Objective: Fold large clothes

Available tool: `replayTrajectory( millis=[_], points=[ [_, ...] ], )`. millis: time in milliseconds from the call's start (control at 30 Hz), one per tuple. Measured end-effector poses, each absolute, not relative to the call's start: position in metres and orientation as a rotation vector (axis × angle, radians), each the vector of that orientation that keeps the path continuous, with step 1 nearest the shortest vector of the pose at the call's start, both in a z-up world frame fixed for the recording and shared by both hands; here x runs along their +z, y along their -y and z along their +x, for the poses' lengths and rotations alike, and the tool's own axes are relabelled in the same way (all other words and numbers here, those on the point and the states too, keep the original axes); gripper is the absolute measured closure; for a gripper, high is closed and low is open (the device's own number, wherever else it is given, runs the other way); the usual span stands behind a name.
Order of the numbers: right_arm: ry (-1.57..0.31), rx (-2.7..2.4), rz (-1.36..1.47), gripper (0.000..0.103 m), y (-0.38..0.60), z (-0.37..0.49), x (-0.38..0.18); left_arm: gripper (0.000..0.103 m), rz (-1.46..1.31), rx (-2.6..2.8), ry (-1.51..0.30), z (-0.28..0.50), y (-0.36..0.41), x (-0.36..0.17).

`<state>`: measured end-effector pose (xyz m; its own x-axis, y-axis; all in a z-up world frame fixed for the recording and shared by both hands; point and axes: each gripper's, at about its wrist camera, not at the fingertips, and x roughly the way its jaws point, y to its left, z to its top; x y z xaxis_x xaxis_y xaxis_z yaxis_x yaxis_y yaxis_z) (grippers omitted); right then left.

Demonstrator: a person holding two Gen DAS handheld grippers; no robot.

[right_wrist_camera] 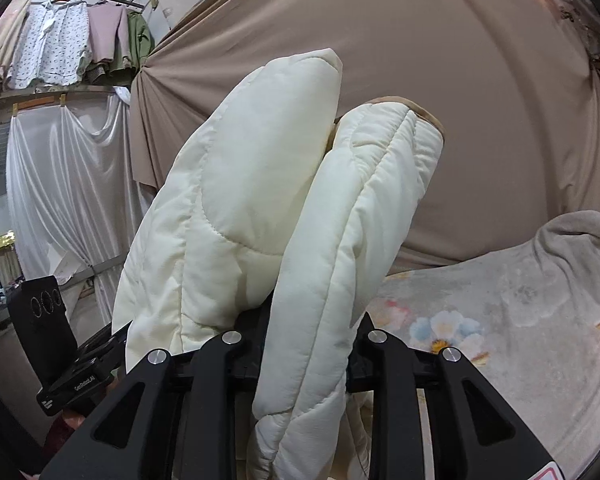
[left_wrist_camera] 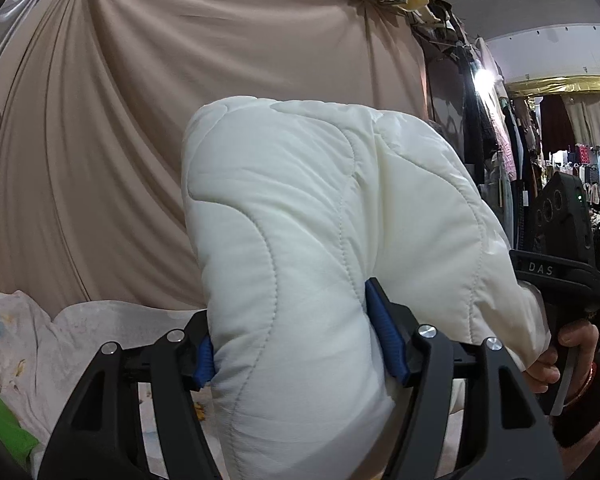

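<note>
A cream-white quilted puffer jacket [left_wrist_camera: 320, 216] fills the middle of the left wrist view. My left gripper [left_wrist_camera: 296, 344] is shut on a thick fold of it, its blue pads [left_wrist_camera: 386, 332] pressed into both sides. The jacket stands up above the fingers, lifted off the surface. In the right wrist view the same jacket [right_wrist_camera: 340, 240] rises in two padded folds with a tan lining edge at the top. My right gripper [right_wrist_camera: 306, 344] is shut on the right fold; its fingertips are hidden by the fabric. The right gripper's body and the hand holding it show in the left wrist view [left_wrist_camera: 560, 280].
A floral bedsheet [right_wrist_camera: 500, 320] covers the work surface below, also in the left wrist view [left_wrist_camera: 40, 340]. A tan backdrop cloth [left_wrist_camera: 180, 100] hangs behind. Hanging clothes [right_wrist_camera: 60, 48] and a white curtain [right_wrist_camera: 68, 184] are at the left. A green item [left_wrist_camera: 0, 420] lies at the lower left.
</note>
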<state>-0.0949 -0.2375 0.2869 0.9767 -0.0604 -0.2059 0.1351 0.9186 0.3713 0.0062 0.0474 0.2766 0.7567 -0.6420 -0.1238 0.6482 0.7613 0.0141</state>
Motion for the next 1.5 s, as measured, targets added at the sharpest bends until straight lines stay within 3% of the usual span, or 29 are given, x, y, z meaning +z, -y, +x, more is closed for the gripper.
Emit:
replayTrajectory(
  millis=[267,367,467,500,567,733,800,867,1033,1100,1133,1167,1267,1333,1500],
  points=[
    [-0.314,-0.012,0.51,0.072,0.267,0.019,0.223,0.037,0.035,-0.632,-0.284,0.109,-0.065,0.219],
    [-0.434,-0.047,0.586,0.065,0.293,0.068,0.158,0.035,0.016,-0.597,-0.456,0.172,-0.06,0.152],
    [-0.596,-0.141,0.676,0.064,0.323,0.104,0.072,0.035,-0.009,-0.526,-0.677,0.228,-0.05,0.067],
    [-0.653,-0.187,0.719,0.064,0.333,0.108,0.042,0.029,-0.017,-0.492,-0.723,0.238,-0.05,0.044],
    [-0.649,-0.159,0.854,0.061,0.35,0.098,0.007,0.024,-0.077,-0.507,-0.664,0.232,-0.065,0.036],
    [-0.485,-0.158,0.847,0.052,0.358,0.034,0.046,0.021,-0.028,-0.497,-0.58,0.202,-0.084,0.079],
    [-0.477,-0.113,0.815,0.041,0.343,0.017,0.069,0.018,0.009,-0.49,-0.547,0.186,-0.088,0.094],
    [-0.47,-0.043,0.785,0.022,0.321,0.009,0.082,0.017,0.05,-0.485,-0.529,0.172,-0.084,0.103],
    [-0.605,0.007,0.749,0.018,0.281,0.043,0.067,0.015,0.14,-0.437,-0.54,0.16,-0.061,0.095],
    [-0.675,-0.065,0.7,0.033,0.273,0.063,0.056,0.015,0.134,-0.43,-0.55,0.16,-0.056,0.093],
    [-0.678,-0.082,0.674,0.056,0.27,0.068,0.057,0.015,0.127,-0.427,-0.558,0.161,-0.055,0.092],
    [-0.662,-0.085,0.646,0.071,0.269,0.07,0.064,0.015,0.126,-0.425,-0.566,0.163,-0.053,0.091],
    [-0.585,-0.095,0.586,0.09,0.272,0.063,0.087,0.015,0.153,-0.394,-0.593,0.171,-0.045,0.081],
    [-0.614,-0.154,0.531,0.09,0.278,0.067,0.084,0.014,0.171,-0.375,-0.611,0.177,-0.04,0.07],
    [-0.764,-0.181,0.595,0.09,0.299,0.085,0.011,0.01,0.16,-0.377,-0.673,0.185,-0.032,0.043]
  ],
)
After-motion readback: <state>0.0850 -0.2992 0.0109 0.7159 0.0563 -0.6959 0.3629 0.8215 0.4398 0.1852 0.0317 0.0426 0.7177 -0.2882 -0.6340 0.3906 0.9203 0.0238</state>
